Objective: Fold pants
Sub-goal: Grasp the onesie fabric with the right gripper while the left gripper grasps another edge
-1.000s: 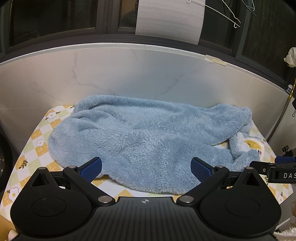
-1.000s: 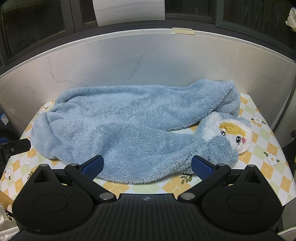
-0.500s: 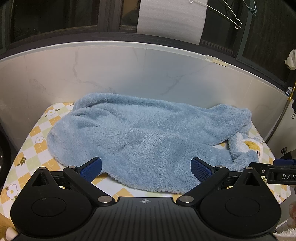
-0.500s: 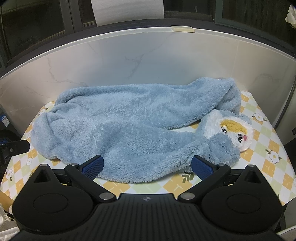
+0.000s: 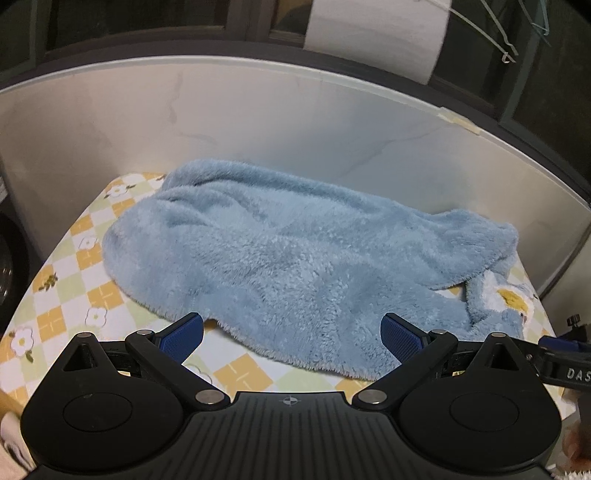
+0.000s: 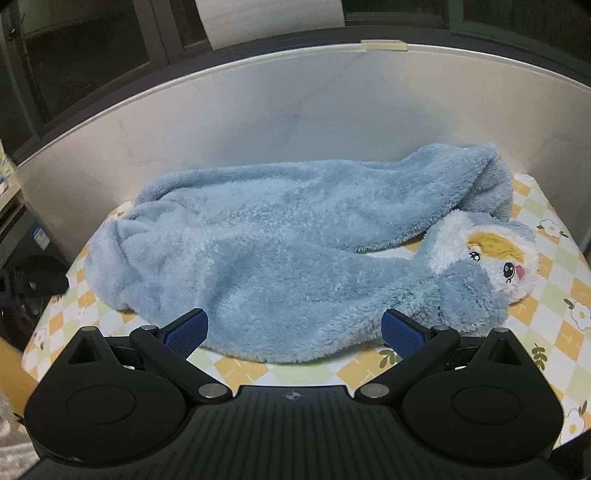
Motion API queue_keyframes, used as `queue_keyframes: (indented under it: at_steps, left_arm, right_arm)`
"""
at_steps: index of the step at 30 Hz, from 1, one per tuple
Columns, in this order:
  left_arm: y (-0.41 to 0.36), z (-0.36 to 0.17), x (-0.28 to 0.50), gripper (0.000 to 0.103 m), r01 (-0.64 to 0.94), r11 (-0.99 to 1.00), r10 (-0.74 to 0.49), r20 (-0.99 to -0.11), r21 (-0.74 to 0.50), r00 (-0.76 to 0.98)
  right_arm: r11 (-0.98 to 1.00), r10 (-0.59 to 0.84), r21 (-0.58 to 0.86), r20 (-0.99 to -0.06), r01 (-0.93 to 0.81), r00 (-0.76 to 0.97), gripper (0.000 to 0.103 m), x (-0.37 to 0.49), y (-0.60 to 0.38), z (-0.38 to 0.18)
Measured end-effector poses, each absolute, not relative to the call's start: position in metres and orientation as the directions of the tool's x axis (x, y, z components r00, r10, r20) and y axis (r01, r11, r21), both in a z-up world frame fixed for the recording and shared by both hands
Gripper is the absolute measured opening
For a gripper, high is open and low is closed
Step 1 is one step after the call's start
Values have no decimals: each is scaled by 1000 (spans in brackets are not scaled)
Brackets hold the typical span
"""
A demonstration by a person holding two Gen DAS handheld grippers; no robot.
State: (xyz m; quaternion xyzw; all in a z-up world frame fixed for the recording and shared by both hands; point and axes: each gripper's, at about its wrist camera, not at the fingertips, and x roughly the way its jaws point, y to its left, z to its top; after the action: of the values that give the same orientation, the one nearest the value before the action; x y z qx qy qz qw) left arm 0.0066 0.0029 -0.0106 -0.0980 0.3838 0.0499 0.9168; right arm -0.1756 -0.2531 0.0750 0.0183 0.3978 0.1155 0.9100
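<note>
Fluffy light-blue pants [image 5: 295, 258] lie rumpled across the checkered table [image 5: 66, 295], waist end at the left, legs running right. In the right wrist view the pants [image 6: 288, 258] show a white and yellow cartoon face patch [image 6: 495, 258] on the near leg's end. My left gripper [image 5: 291, 334] is open and empty, hovering just short of the pants' near edge. My right gripper [image 6: 293, 330] is open and empty, also just in front of the near edge, its fingers apart from the cloth. The right gripper's tip shows at the right of the left wrist view [image 5: 565, 354].
A curved white marble-look wall [image 6: 295, 110] encloses the table's back and sides. Dark windows and a hanging white cloth [image 5: 376, 33] are above it. Wire hangers [image 5: 517, 33] hang at the upper right. The table cover has yellow and green checks with flowers.
Both grippers have drawn back and risen slightly, so the pants sit a little farther and higher in view. The left view has swung a bit leftward. The pants have not moved.
</note>
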Motion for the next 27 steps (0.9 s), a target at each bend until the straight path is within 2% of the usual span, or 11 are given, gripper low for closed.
queue_keyframes:
  at_steps: [5, 8, 10, 17, 23, 27]
  left_arm:
    - [5, -18, 12, 103, -246, 955, 43, -742, -166, 669]
    - [5, -24, 14, 102, -301, 937, 64, -761, -176, 645]
    - [7, -29, 15, 96, -336, 924, 75, -775, -183, 628]
    - [19, -37, 11, 85, -453, 866, 117, -793, -214, 598]
    - [52, -53, -3, 77, -560, 785, 129, -815, -264, 565]
    - [87, -72, -7, 63, -615, 723, 97, -835, -314, 541]
  right_arm:
    - [958, 278, 167, -742, -233, 610, 101, -163, -278, 53]
    - [954, 291, 174, -747, -246, 598, 96, -155, -292, 44]
    - [947, 304, 170, -748, -273, 590, 93, -150, -297, 39]
    - [916, 321, 104, -768, -387, 554, 86, -122, -285, 20]
    - [882, 386, 158, -783, -444, 488, 83, -103, -243, -1]
    - [878, 376, 135, -789, -459, 486, 78, -91, -205, -9]
